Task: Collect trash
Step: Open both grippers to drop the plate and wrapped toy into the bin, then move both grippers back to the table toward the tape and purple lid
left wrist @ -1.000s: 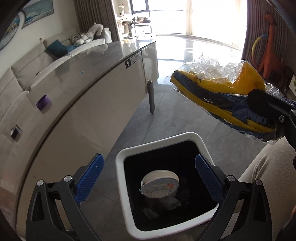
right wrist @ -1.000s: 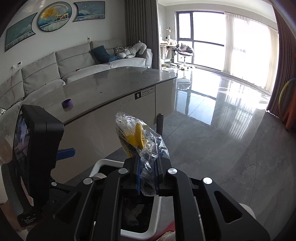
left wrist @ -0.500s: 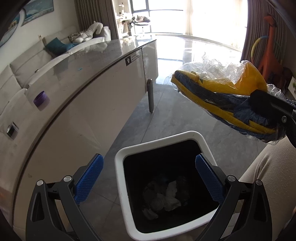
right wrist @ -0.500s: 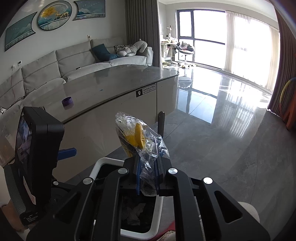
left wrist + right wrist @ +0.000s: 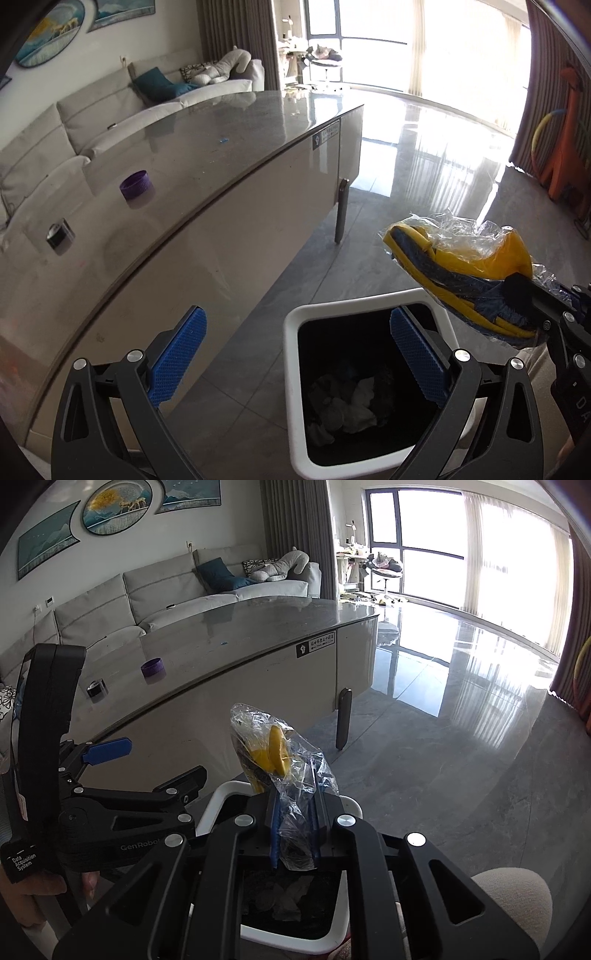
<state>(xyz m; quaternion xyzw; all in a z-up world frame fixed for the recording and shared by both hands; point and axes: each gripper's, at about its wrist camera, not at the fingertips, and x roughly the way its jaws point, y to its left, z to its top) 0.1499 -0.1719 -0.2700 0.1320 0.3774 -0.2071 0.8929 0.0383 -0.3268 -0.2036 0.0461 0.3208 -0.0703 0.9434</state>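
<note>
One crumpled clear plastic wrapper with yellow and dark blue printing is pinched between the blue pads of the right gripper, whose jaws are pressed together on its lower end. The wrapper sticks up and forward from the gripper, and in the left wrist view it hangs in the air just above the far right corner of a white-rimmed square trash bin with a black liner. The bin stands on the grey tiled floor, close beside the front panel of the long bench with a glossy grey top. Inside the bin lie crumpled white paper scraps at the bottom.

The left gripper is spread wide and holds nothing; its blue ribbed pads frame the left wall of the bin, and it hovers above and in front of the opening. In the right wrist view the left gripper appears to the left of the bin, apart from the wrapper.

On the bench top, well away from the bin, sit a purple round cap and a small dark shiny object that is too small to identify. Beyond the bench runs a light grey sofa with a teal cushion.
</note>
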